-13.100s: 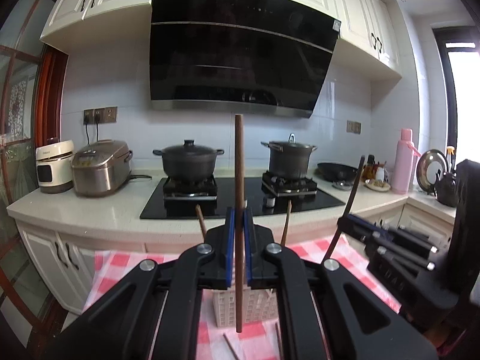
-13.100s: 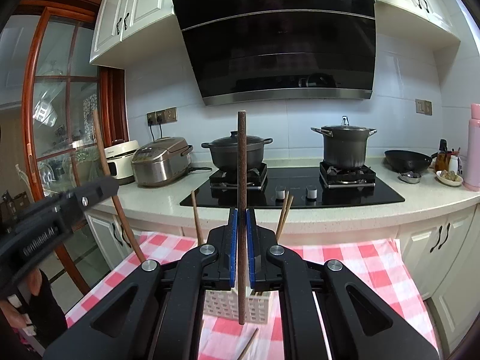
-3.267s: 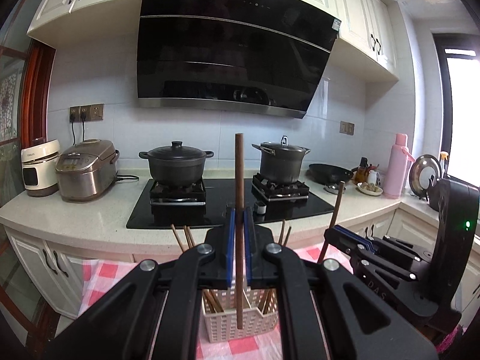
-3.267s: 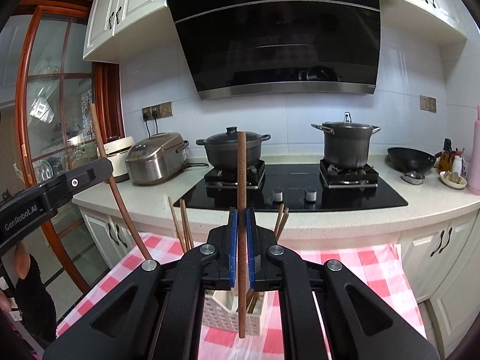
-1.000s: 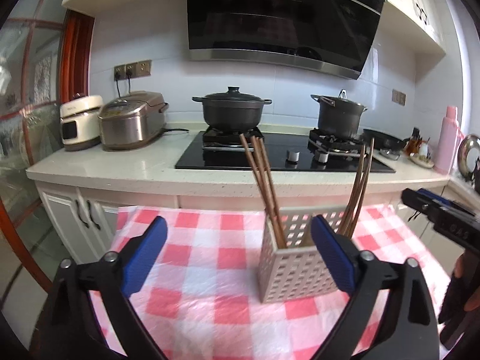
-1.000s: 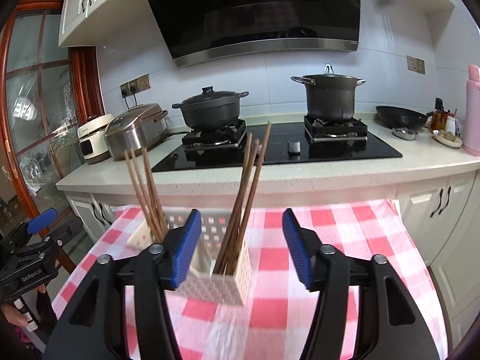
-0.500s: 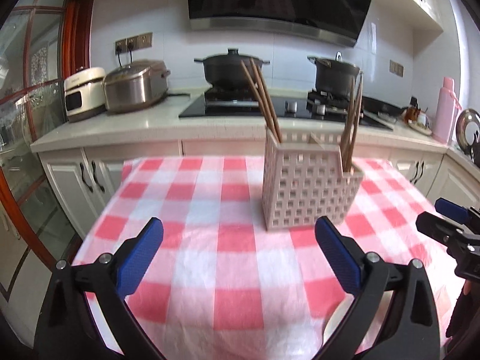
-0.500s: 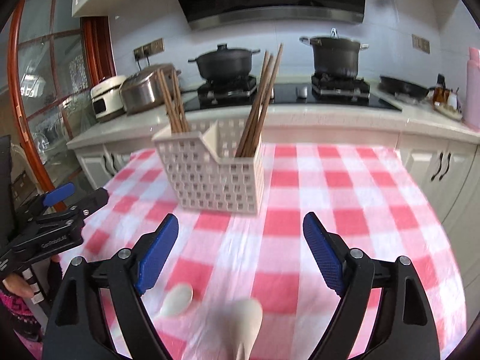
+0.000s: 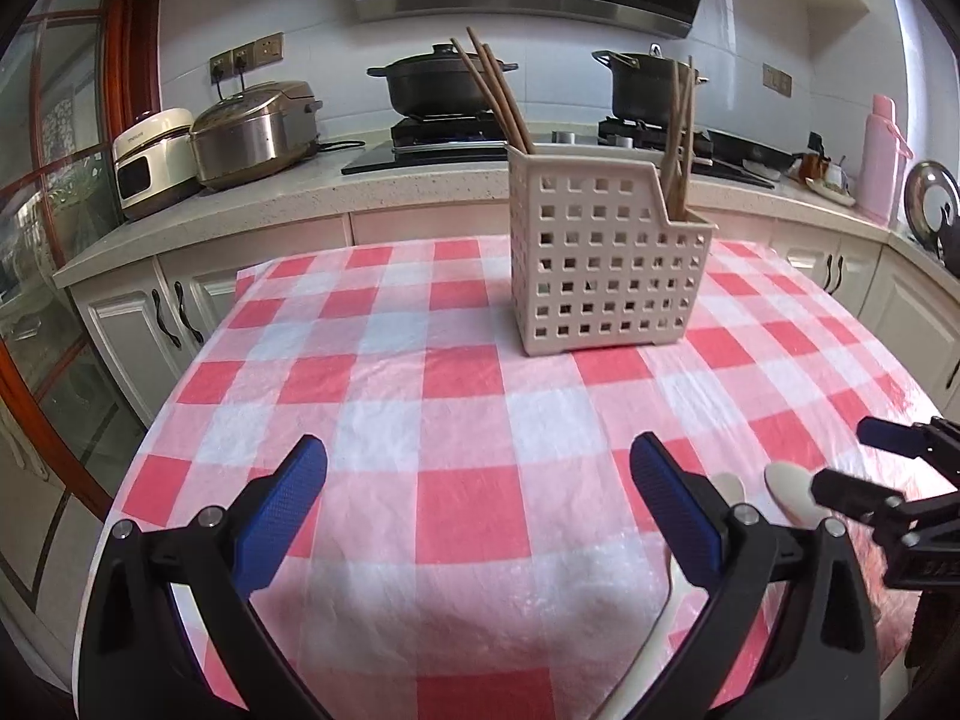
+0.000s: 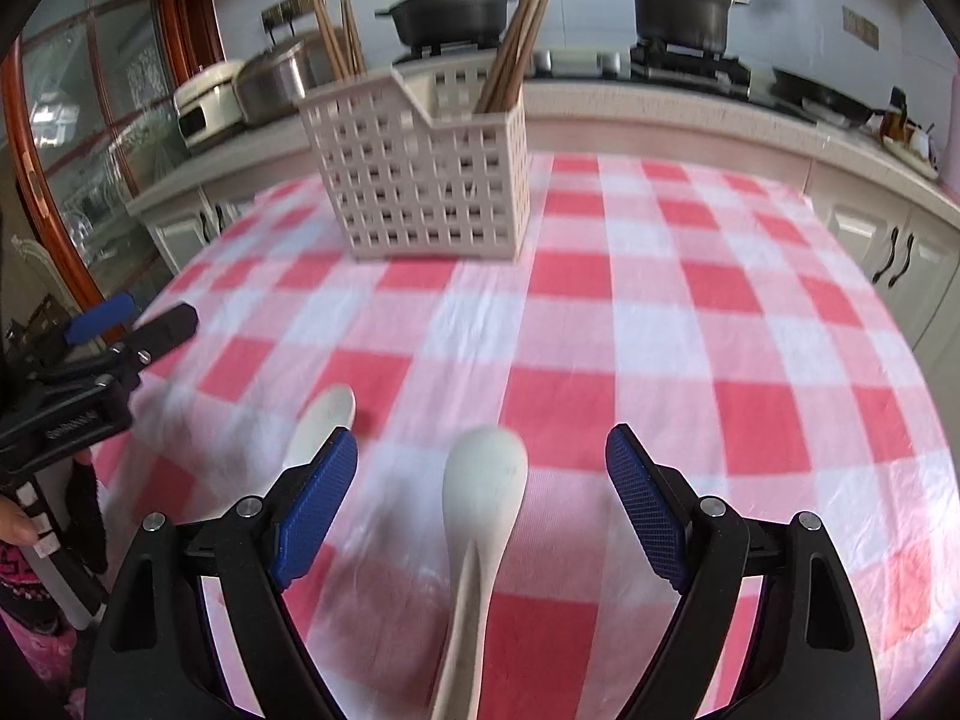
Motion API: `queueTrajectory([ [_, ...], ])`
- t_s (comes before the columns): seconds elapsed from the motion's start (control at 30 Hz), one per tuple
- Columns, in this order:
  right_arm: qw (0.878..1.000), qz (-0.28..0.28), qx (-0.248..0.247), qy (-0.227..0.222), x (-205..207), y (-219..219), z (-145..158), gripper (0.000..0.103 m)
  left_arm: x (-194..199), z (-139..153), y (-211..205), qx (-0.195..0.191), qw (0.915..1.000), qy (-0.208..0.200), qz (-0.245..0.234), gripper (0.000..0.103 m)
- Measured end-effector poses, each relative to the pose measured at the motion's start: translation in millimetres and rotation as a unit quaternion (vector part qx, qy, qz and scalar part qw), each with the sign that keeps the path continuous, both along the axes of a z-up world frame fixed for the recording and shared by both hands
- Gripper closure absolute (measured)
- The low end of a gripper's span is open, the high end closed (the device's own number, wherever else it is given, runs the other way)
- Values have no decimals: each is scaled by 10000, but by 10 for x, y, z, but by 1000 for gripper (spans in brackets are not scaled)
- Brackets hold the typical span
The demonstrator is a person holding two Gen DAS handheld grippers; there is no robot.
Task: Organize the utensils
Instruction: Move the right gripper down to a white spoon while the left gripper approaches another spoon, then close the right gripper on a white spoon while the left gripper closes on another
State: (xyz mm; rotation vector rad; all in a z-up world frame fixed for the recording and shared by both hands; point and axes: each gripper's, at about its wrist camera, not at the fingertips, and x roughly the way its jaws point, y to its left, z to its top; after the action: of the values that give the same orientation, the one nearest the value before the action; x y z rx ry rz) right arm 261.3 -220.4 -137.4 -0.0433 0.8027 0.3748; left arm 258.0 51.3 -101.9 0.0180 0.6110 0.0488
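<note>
both jaws wide; spoon (image 10: pixel 485 468) between right gripper (image 10: pixel 481 483) fingers, untouched

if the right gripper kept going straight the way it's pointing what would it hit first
Most likely the white spoon lying on the checked tablecloth. The right gripper is open and tilted down at the table, with the spoon's bowl lying between its fingers. Depth is hard to judge, so it might reach bare cloth just past the bowl instead.

Daylight fills a kitchen with a pale tiled wall (image 9: pixel 240 12), a light stone counter (image 9: pixel 240 195) over white cabinets (image 9: pixel 144 324), a black stove (image 9: pixel 432 147) carrying 2 dark pots, and a red-framed glass door (image 9: pixel 54 180) at the left.
</note>
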Motion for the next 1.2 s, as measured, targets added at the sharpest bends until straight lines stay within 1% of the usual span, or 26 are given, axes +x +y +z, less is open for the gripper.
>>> queueTrajectory([
  [0.1,9997,13,-153,196,51,40,-82,30,-19,-31,-22,43,10000,43,-59,5],
  [0.17,9992,3,-244,301,90,65,-121,37,-40,-59,-31,66,9999,68,-89,5],
  [0.33,9978,8,-423,507,176,135,-203,45,-72,-123,-28,125,9998,99,-91,5],
  [0.5,9961,-34,-737,474,209,212,-226,51,-66,-145,-37,159,9997,112,-123,5],
  [0.6,9955,-59,-790,518,225,222,-216,63,-58,-149,-90,193,9994,127,-238,5],
  [0.63,9954,-82,-797,520,229,220,-210,68,-56,-149,-113,213,9993,141,-284,5],
  [0.8,9963,-121,-705,479,216,176,-208,69,-58,-157,-244,273,9978,279,-544,5],
  [0.9,9976,-225,-493,419,207,91,-175,69,-32,-163,-345,252,9953,452,-812,5],
  [1.13,9992,-318,-160,170,164,-96,-36,69,24,-221,-666,245,9892,659,-1285,5],
  [1.2,9993,-344,-54,112,146,-148,-11,69,60,-256,-751,317,9876,710,-1364,9],
])
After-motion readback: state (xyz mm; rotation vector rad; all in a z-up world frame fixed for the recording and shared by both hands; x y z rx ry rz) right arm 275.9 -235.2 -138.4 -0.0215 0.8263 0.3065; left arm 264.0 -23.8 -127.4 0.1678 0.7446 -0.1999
